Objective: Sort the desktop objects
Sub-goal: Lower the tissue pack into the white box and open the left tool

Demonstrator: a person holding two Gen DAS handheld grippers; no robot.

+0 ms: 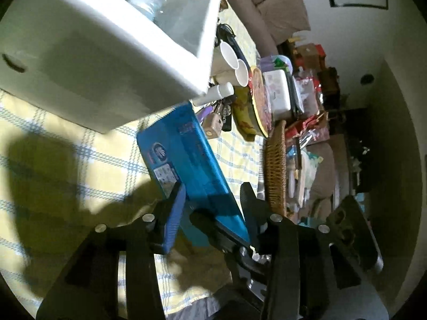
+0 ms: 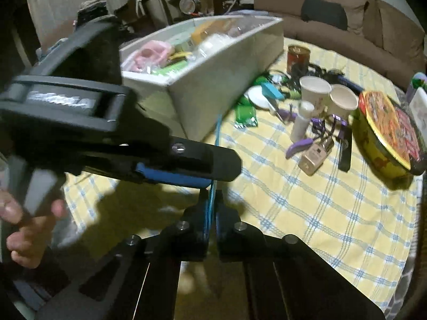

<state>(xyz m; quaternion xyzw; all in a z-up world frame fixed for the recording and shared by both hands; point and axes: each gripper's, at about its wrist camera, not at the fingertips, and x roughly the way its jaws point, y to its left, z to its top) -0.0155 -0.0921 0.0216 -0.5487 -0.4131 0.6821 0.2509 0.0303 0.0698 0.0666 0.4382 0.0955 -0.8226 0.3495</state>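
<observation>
A flat blue packet [image 1: 186, 160] is held above the yellow checked tablecloth [image 1: 80, 160]. In the right wrist view it shows edge-on as a thin blue line [image 2: 216, 138]. My right gripper [image 2: 210, 213] is shut on its near edge. My left gripper [image 1: 210, 200] has its jaws open on either side of the packet; it crosses the right wrist view from the left [image 2: 186, 170]. The white storage box [image 2: 213, 80] stands just beyond, filled with several items; in the left wrist view it looms at the upper left [image 1: 93, 66].
Loose items lie right of the box: two paper cups [image 2: 328, 93], a white tube [image 2: 301, 120], a beige bottle [image 2: 315, 154], purple clips, green packets [image 2: 245, 114], a noodle bowl [image 2: 387, 136], a red can [image 2: 297, 57]. A wicker basket [image 1: 275, 168] stands beyond.
</observation>
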